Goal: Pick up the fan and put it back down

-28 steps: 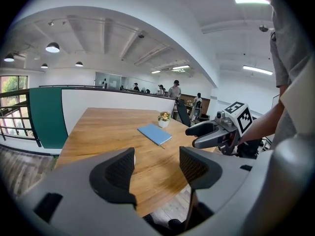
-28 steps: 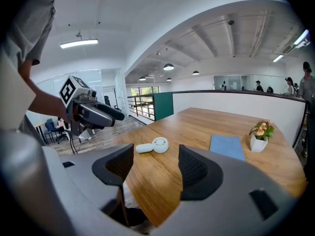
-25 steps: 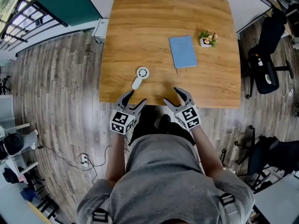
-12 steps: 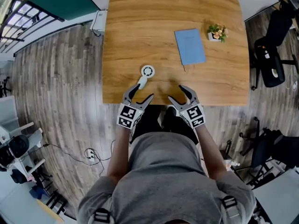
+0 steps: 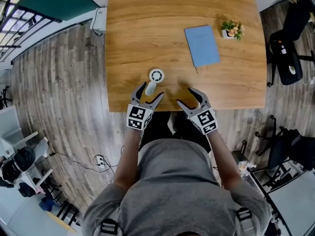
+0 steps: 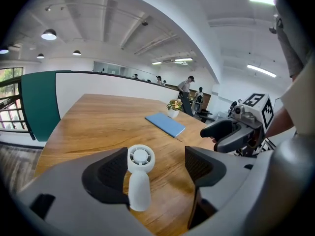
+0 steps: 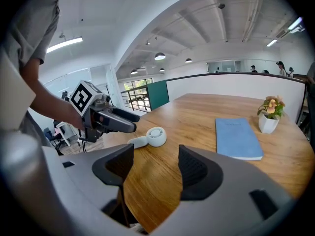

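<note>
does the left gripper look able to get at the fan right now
Probably yes: the left gripper, fingers just opened wider, straddles the handle of the fan on the table; nothing blocks it.

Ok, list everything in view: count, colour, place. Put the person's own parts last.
table: one, light wood, centre
fan: one, white, lying near the table's near edge
notebook: one, blue, flat on the table's right half
potted plant: one, white pot, by the notebook's far right corner
office chairs: at least two, black, on the floor right of the table
floor: grey-brown planks, around the table
left gripper: one, grey; fingers open, just been opening, fan's handle between them, not clamped
right gripper: one, grey; fingers open over bare table
person's shirt: one, grey, bottom of head view
</note>
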{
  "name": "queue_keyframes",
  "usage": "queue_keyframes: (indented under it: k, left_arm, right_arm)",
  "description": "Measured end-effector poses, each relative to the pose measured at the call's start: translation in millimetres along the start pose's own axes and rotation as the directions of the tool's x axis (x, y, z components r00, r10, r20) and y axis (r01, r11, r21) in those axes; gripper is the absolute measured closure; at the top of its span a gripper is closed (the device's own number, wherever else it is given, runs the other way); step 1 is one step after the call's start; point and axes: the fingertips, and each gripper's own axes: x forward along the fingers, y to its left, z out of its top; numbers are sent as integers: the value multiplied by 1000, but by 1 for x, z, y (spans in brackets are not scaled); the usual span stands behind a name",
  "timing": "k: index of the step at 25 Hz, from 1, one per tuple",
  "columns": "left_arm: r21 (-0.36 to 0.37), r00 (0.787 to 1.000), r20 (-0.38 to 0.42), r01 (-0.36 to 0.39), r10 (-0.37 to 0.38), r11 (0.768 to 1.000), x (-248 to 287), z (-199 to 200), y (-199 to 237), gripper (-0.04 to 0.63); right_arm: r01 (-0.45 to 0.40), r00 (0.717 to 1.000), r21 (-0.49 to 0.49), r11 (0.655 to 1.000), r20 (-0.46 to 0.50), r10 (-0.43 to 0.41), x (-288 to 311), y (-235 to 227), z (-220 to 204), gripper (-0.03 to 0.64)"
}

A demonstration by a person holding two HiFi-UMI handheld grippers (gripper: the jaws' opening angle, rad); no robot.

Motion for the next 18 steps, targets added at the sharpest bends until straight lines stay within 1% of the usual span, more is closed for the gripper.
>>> queue_keyframes:
  k: [2, 4, 7, 11, 16, 18]
  left_arm:
    - [-27, 1000, 10, -20, 21, 999, 8, 0, 9, 238]
    - [-27, 999, 9, -41, 41, 999, 14, -2, 16, 238]
    - [-11, 998, 1, -60, 60, 998, 22, -3, 23, 232]
    - [18, 997, -34, -70, 71, 997, 36, -11, 30, 202]
    - [71, 995, -83, -52, 57, 996, 50, -25, 32, 192]
    - [81, 994, -95, -42, 50, 996, 55, -28, 31, 192]
  right_arm:
    - [0, 1000, 13, 1000, -2, 0, 4, -2, 0, 322]
    - [0, 1000, 21, 1000, -1, 1, 8, -4, 1, 322]
    - [2, 1000, 20, 1000, 0, -2, 14, -7, 4, 323]
    - [5, 1000, 28, 1000, -5, -4, 24, -10, 6, 324]
    - [9, 1000, 41, 999, -2, -8, 33, -11, 7, 324]
    - [8, 1000, 46, 999, -2, -8, 36, -11, 7, 324]
